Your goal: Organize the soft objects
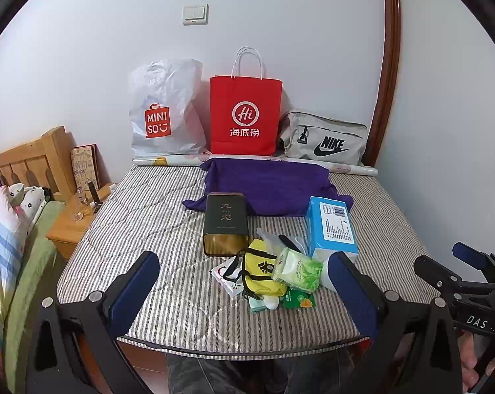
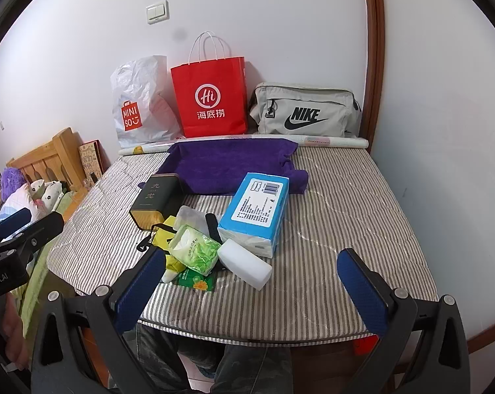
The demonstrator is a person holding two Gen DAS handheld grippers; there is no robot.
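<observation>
A pile of small items lies on the striped mattress (image 1: 155, 229): a blue tissue pack (image 1: 331, 225) (image 2: 255, 208), a green tissue packet (image 1: 296, 267) (image 2: 195, 248), a yellow pouch (image 1: 259, 271) (image 2: 163, 238), a white sponge block (image 2: 244, 262), a dark tin box (image 1: 226, 223) (image 2: 155, 202). A purple towel (image 1: 267, 182) (image 2: 234, 165) lies behind them. My left gripper (image 1: 244, 289) is open, just short of the pile. My right gripper (image 2: 250, 287) is open near the mattress front edge, by the sponge block.
Against the wall stand a white Miniso plastic bag (image 1: 163, 111) (image 2: 139, 101), a red paper bag (image 1: 246, 115) (image 2: 209, 98) and a grey Nike bag (image 1: 324, 139) (image 2: 305, 111). A wooden nightstand (image 1: 73, 220) and bedding are to the left.
</observation>
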